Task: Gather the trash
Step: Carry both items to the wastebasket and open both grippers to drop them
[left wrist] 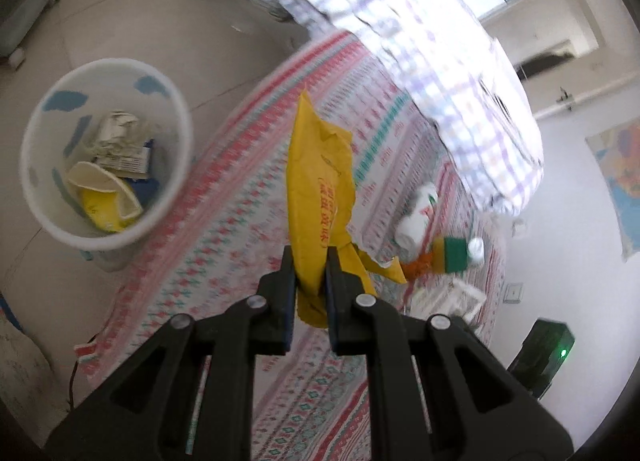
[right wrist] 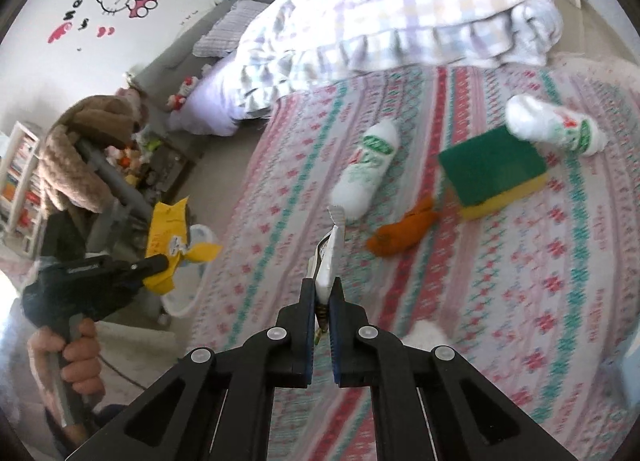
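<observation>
Between my left claw [left wrist: 307,261] fingers sits a yellow wrapper [left wrist: 320,177], clamped near its lower end. It's crumpled, creased lengthwise, red print running along one side, a torn flap hanging off to the right. It stands up over the edge of the bed [left wrist: 248,189], which has a pink, red and teal patterned sheet.

Left of it on the floor: white bin [left wrist: 105,149] with blue blotches. Inside I see crumpled printed paper and another yellow-and-white wrapper.

Right claw [right wrist: 322,287] is clenched on a thin white packet [right wrist: 329,257], held edge-on so I can't read its face; a dark, striped bit pokes out below the pads.

From the right wrist view, the left claw [right wrist: 160,261] is off the bed's left side with the yellow wrapper [right wrist: 168,233] in it, over the bin rim [right wrist: 192,301].

On the sheet ahead of the right claw:
- two white bottles with green and red print, one near [right wrist: 366,171], one further right [right wrist: 554,125], both lying down
- green-and-yellow sponge [right wrist: 494,173] between them
- orange scrap [right wrist: 404,233] just beside the sponge's near corner

Checked duvet [right wrist: 400,21] is bunched at the far end.
</observation>
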### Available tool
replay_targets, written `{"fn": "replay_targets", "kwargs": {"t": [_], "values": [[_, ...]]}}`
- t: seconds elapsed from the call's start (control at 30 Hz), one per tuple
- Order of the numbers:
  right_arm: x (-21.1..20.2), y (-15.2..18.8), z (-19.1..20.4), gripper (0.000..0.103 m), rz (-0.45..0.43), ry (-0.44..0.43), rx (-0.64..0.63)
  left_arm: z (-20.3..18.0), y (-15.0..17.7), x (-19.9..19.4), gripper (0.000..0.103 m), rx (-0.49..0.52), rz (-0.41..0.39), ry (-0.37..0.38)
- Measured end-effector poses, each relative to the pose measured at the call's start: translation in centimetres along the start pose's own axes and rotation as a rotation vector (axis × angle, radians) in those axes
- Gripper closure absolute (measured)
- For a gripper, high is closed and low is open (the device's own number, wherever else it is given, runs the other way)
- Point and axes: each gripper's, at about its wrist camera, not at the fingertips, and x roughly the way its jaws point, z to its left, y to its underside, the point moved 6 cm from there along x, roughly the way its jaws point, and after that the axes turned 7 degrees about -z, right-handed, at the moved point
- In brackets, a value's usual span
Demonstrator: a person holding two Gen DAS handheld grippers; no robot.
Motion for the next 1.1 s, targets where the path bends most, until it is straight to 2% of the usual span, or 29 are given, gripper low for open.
{"fn": "replay_targets", "kwargs": {"t": [0.3, 0.37, 0.43, 0.6, 0.73, 0.77, 0.8, 0.87, 1.1], "values": [[2.7, 0.9, 4.6, 0.096, 0.046, -0.069, -0.018, 11.3, -3.7, -3.6, 0.089, -0.272, -0.082, -0.052], [3.7, 1.0, 5.9, 0.096, 0.057, -0.088, -0.022, 13.1, -4.1, -4.3, 0.089, -0.307, -0.098, -0.065], [4.6, 1.1, 7.1, 0.096, 0.067, -0.108, -0.024, 14.1, -4.3, -4.3, 0.089, -0.324, -0.102, -0.083], [7.6, 1.5, 11.0, 0.096, 0.096, -0.162, -0.038, 14.9, -3.6, -2.9, 0.089, -0.351, -0.049, -0.104], [9.7, 1.5, 13.8, 0.096, 0.111, -0.206, -0.039, 15.7, -3.6, -2.4, 0.087, -0.355, -0.038, -0.169], [10.4, 1.5, 14.7, 0.096, 0.114, -0.217, -0.042, 15.8, -3.5, -2.1, 0.078, -0.36, -0.028, -0.185], [10.9, 1.5, 15.4, 0.096, 0.116, -0.223, -0.045, 16.2, -3.6, -1.9, 0.061, -0.363, -0.016, -0.192], [11.8, 1.6, 16.7, 0.096, 0.118, -0.237, -0.054, 16.6, -3.7, -1.6, 0.051, -0.395, -0.005, -0.18], [13.8, 2.2, 18.6, 0.096, 0.14, -0.26, -0.059, 18.4, -4.0, -3.5, 0.051, -0.446, -0.061, -0.2]]}}
